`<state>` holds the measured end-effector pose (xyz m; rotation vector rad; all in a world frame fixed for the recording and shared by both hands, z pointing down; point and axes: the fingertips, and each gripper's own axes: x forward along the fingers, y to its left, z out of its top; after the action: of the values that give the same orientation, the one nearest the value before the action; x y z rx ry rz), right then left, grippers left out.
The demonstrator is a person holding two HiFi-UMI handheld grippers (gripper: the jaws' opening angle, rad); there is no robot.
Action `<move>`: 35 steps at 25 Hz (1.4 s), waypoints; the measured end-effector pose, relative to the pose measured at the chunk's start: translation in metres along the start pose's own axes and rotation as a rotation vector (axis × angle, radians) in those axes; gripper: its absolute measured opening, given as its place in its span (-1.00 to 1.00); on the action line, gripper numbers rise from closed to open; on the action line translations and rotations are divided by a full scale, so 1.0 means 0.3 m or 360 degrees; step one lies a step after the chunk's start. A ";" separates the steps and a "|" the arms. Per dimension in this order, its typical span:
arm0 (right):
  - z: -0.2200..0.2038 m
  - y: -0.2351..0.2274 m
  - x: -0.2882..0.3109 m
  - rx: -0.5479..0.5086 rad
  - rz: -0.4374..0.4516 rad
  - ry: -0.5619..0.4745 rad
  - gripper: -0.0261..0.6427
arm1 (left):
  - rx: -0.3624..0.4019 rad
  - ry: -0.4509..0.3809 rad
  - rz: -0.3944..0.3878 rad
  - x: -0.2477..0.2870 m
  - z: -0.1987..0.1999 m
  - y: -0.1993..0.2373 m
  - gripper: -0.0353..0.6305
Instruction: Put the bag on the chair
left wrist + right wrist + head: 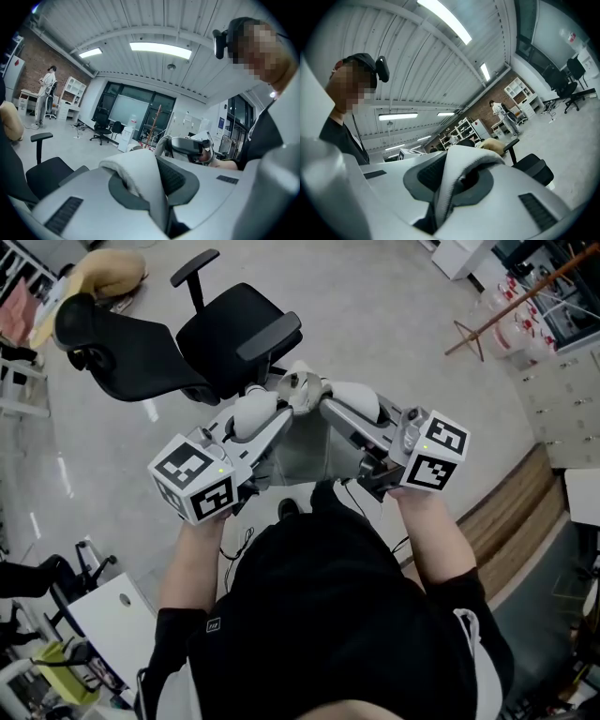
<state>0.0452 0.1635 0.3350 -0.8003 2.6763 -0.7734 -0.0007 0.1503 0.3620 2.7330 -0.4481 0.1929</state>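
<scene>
So right now you've got the bag [306, 454] hanging between your two grippers, dead centre of the head view, just below and right of the black office chair [234, 334]. It's not on the seat; from up here it looks like it's over the floor in front of the chair.

Left gripper [281, 407]: jaws squeezed together on a white fabric strap [137, 172] of the bag. In the left gripper view the strap loops up over the pads and drops down between them. Right gripper [328, 409]: same deal, jaws nipped tight on the other white strap [457, 174], which folds over the top and runs down into the gap.

The two gripper tips nearly meet at the top of the bag, where the straps bunch up. From there the bag's long axis runs down the frame toward your body, so the strap end is up and the greyish body dangles below.

The chair's backrest lies off toward the upper left of the frame, with both armrests sticking up either side of the seat.
</scene>
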 end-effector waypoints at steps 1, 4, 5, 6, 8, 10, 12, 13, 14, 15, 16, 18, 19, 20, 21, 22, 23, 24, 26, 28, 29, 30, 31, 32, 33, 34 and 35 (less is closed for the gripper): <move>0.014 -0.035 -0.010 0.0010 0.0011 0.0005 -0.78 | -0.0011 0.0006 0.0006 0.033 0.002 0.015 -0.75; 0.060 -0.145 -0.056 0.0025 0.0048 0.0026 -0.78 | -0.0057 0.0007 0.0034 0.158 0.014 0.056 -0.76; 0.075 -0.180 -0.076 0.0029 0.0059 0.0033 -0.78 | -0.0079 0.0006 0.0045 0.204 0.017 0.069 -0.76; 0.092 -0.216 -0.097 0.0032 0.0066 0.0041 -0.78 | -0.0101 0.0007 0.0056 0.251 0.021 0.082 -0.76; 0.136 -0.294 -0.131 0.0032 0.0068 0.0054 -0.78 | -0.0136 0.0011 0.0073 0.345 0.037 0.109 -0.76; 0.182 -0.353 -0.151 0.0012 0.0047 0.0061 -0.78 | -0.0147 0.0012 0.0074 0.413 0.058 0.125 -0.76; 0.207 -0.367 -0.152 -0.0030 0.0024 0.0057 -0.78 | -0.0139 0.0007 0.0062 0.432 0.074 0.127 -0.76; 0.212 -0.363 -0.149 -0.0053 0.0015 0.0051 -0.78 | -0.0132 0.0003 0.0053 0.431 0.078 0.126 -0.76; 0.215 -0.357 -0.146 -0.0072 0.0006 0.0043 -0.78 | -0.0125 0.0001 0.0042 0.428 0.081 0.123 -0.76; 0.219 -0.353 -0.148 -0.0085 -0.0003 0.0034 -0.78 | -0.0117 0.0003 0.0027 0.428 0.085 0.120 -0.76; 0.228 -0.355 -0.155 -0.0096 -0.0015 0.0023 -0.78 | -0.0108 0.0007 0.0010 0.437 0.090 0.116 -0.76; 0.272 -0.387 -0.188 -0.0116 -0.0046 -0.0006 -0.78 | -0.0082 0.0013 -0.0032 0.493 0.117 0.113 -0.76; 0.299 -0.412 -0.210 -0.0127 -0.0064 -0.0022 -0.78 | -0.0067 0.0013 -0.0054 0.532 0.134 0.112 -0.76; 0.321 -0.433 -0.227 -0.0138 -0.0084 -0.0037 -0.78 | -0.0053 0.0012 -0.0075 0.564 0.147 0.112 -0.76; 0.333 -0.445 -0.239 -0.0147 -0.0102 -0.0050 -0.78 | -0.0040 0.0012 -0.0096 0.584 0.155 0.113 -0.76; 0.339 -0.450 -0.245 -0.0154 -0.0119 -0.0062 -0.78 | -0.0028 0.0013 -0.0114 0.595 0.160 0.114 -0.76; 0.344 -0.455 -0.253 -0.0158 -0.0135 -0.0073 -0.78 | -0.0018 0.0014 -0.0132 0.607 0.165 0.116 -0.76; 0.355 -0.466 -0.263 -0.0161 -0.0149 -0.0082 -0.78 | -0.0009 0.0017 -0.0149 0.626 0.173 0.119 -0.76; 0.386 -0.500 -0.288 -0.0164 -0.0177 -0.0095 -0.78 | -0.0002 0.0023 -0.0177 0.680 0.194 0.128 -0.76; 0.405 -0.525 -0.298 -0.0158 -0.0202 -0.0107 -0.78 | -0.0012 0.0031 -0.0201 0.716 0.206 0.142 -0.76; 0.409 -0.532 -0.299 -0.0153 -0.0214 -0.0111 -0.78 | -0.0020 0.0036 -0.0212 0.726 0.208 0.150 -0.76; 0.410 -0.539 -0.299 -0.0145 -0.0228 -0.0115 -0.78 | -0.0027 0.0040 -0.0223 0.733 0.210 0.158 -0.76; 0.413 -0.548 -0.297 -0.0135 -0.0242 -0.0120 -0.78 | -0.0030 0.0042 -0.0236 0.739 0.212 0.168 -0.76; 0.419 -0.558 -0.293 -0.0123 -0.0258 -0.0123 -0.78 | -0.0030 0.0044 -0.0251 0.744 0.216 0.178 -0.76; 0.427 -0.569 -0.286 -0.0110 -0.0274 -0.0128 -0.78 | -0.0026 0.0046 -0.0269 0.749 0.223 0.188 -0.76; 0.437 -0.581 -0.279 -0.0097 -0.0289 -0.0135 -0.78 | -0.0018 0.0049 -0.0289 0.752 0.231 0.200 -0.76; 0.450 -0.593 -0.270 -0.0085 -0.0304 -0.0144 -0.78 | -0.0007 0.0054 -0.0312 0.756 0.241 0.212 -0.76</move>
<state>0.2392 0.0265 0.3273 -1.0897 2.5771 -0.6915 0.1968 0.0030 0.3594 2.7431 -0.1694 0.1863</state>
